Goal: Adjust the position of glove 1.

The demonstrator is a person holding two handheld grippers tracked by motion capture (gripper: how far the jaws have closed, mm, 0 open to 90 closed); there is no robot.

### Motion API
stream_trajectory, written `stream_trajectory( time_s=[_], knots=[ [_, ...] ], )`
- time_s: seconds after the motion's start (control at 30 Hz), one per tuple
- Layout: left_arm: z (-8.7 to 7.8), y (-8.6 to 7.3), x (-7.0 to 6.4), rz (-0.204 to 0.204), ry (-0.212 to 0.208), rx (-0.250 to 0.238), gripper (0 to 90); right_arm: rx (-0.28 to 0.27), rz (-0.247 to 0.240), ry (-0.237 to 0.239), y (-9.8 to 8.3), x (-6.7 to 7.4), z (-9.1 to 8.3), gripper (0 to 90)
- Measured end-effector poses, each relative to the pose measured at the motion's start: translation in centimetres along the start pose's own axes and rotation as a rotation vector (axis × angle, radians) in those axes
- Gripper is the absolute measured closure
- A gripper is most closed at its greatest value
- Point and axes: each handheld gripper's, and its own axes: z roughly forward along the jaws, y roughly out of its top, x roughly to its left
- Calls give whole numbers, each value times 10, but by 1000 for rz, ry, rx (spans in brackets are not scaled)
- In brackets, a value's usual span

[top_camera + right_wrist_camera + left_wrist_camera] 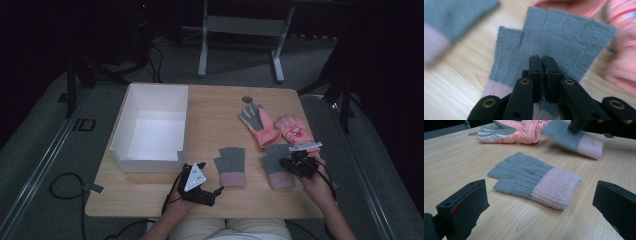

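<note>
Your right hand-held gripper (541, 75) is pinched shut on the grey glove (554, 47) w/ barely any fabric, so it could slip; left hand-held gripper (200, 185) is wide open, empty.

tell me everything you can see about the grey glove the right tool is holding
The held glove is a fingerless knit one, grey over the hand with a pale pink ribbed cuff, and looks soft and woolly. The right tool is shut on its palm near the cuff. In the high view it lies near the table's front right, just before the pink ski gloves. Whether it is lifted is unclear.
</note>
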Motion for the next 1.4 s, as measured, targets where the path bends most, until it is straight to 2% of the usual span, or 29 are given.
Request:
stream_trajectory(
  time_s=[0.17, 0.23, 0.3, 0.33, 0.47, 0.77, 1.1, 1.23, 1.4],
  knots=[
    [0, 0, 0, 3, 3, 2, 0, -103, 169, -30, 15, 9, -41, 861],
    [0, 0, 0, 2, 4, 1, 0, -128, 198, -66, 18, 15, -50, 862],
    [0, 0, 0, 3, 4, -1, 0, -138, 226, -81, 19, 21, -54, 861],
    [0, 0, 0, 3, 5, -2, 0, -133, 225, -92, 19, 24, -54, 861],
    [0, 0, -1, 4, 2, -2, 0, -106, 230, -84, 19, 29, -47, 862],
    [0, 0, -1, 8, -1, 4, 0, -20, 243, -59, 7, 25, -7, 860],
    [0, 0, -1, 9, -2, 3, 0, 66, 228, -73, -8, 20, 33, 839],
    [0, 0, -1, 7, -1, 1, 0, 56, 229, -68, -11, 17, 37, 815],
    [0, 0, -1, 4, -1, -2, 0, 69, 183, -67, -10, 18, 37, 793]
  ],
)
